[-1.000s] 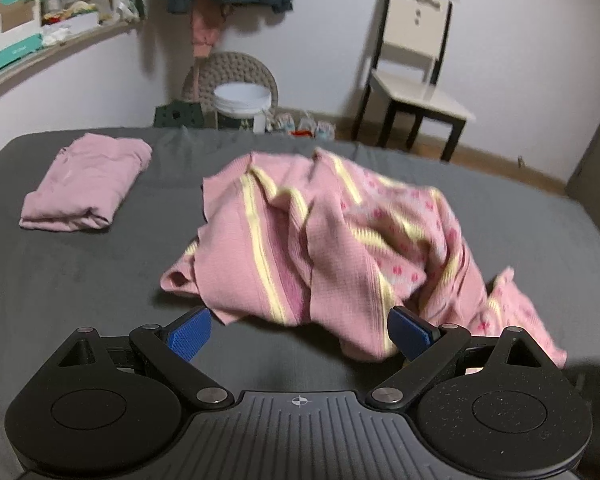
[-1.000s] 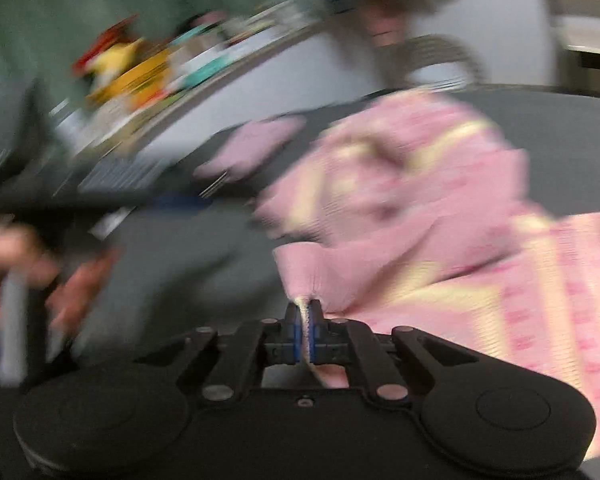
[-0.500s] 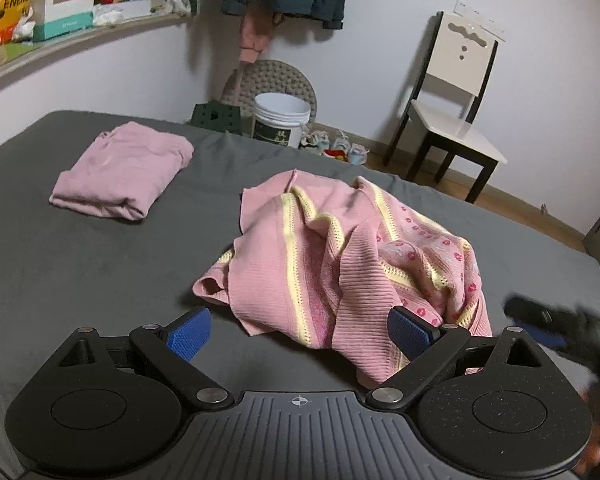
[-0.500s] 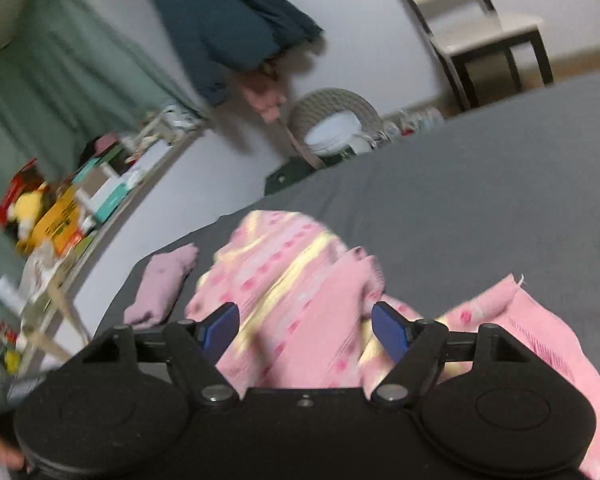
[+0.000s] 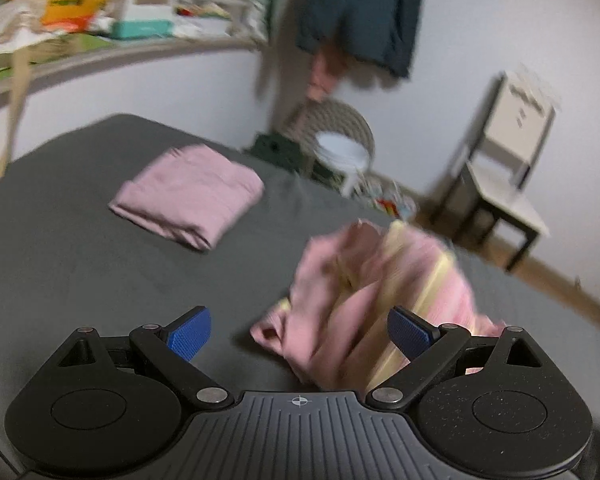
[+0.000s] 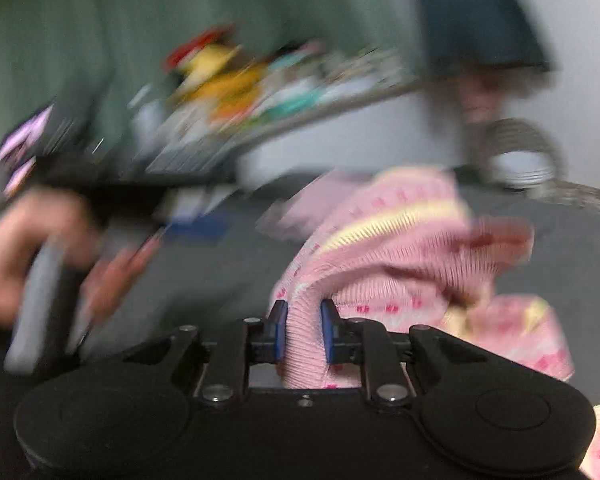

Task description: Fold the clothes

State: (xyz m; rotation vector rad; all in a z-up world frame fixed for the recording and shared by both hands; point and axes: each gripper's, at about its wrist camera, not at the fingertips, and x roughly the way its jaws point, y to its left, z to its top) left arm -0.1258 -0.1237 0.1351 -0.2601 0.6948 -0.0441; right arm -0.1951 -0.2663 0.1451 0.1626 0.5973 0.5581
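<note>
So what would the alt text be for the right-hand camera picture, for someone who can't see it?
The right gripper pinches a fold of a pink garment with yellow stripes, which is bunched on a dark grey bed. At left, blurred, a hand holds the other gripper. Cluttered shelf behind.

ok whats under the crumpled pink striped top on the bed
Dark grey bedding shows around the crumpled pink striped top. Whatever lies beneath its bunched folds is covered.

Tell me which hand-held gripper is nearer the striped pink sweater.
Right. The right hand-held gripper is clamped on the striped pink sweater; the left hand-held gripper is open, just short of it.
</note>
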